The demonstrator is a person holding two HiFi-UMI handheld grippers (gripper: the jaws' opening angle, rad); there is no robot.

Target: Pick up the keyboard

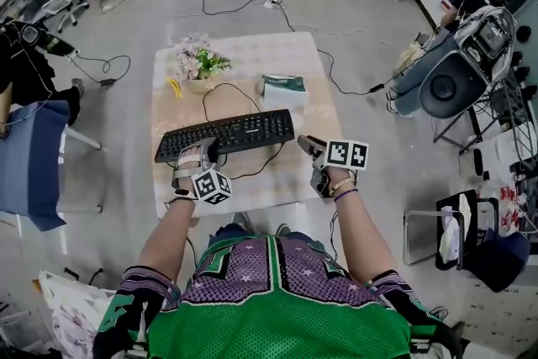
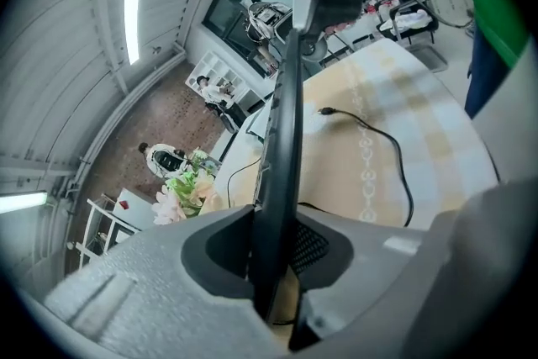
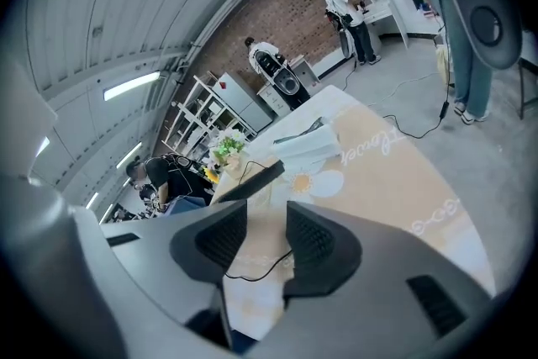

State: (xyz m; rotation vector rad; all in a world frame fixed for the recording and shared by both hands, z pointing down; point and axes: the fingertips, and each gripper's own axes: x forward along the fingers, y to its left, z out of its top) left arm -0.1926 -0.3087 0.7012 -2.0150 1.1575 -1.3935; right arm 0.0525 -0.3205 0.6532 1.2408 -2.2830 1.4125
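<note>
A black keyboard [image 1: 227,134] lies across the beige tablecloth [image 1: 277,55], its cable [image 1: 220,90] looping toward the back. My left gripper [image 1: 202,154] is shut on the keyboard's near left edge. In the left gripper view the keyboard [image 2: 282,130] runs edge-on between the pads, held by my left gripper [image 2: 273,252]. My right gripper [image 1: 308,145] hovers just off the keyboard's right end, open, with nothing between its fingers. In the right gripper view the keyboard's end [image 3: 252,179] shows beyond my right gripper [image 3: 256,235].
A flower pot [image 1: 200,63] and a green-and-white tissue pack [image 1: 284,90] stand behind the keyboard. A blue chair [image 1: 29,160] is left of the table; a speaker and a cart [image 1: 458,80] are to the right. Cables cross the floor behind.
</note>
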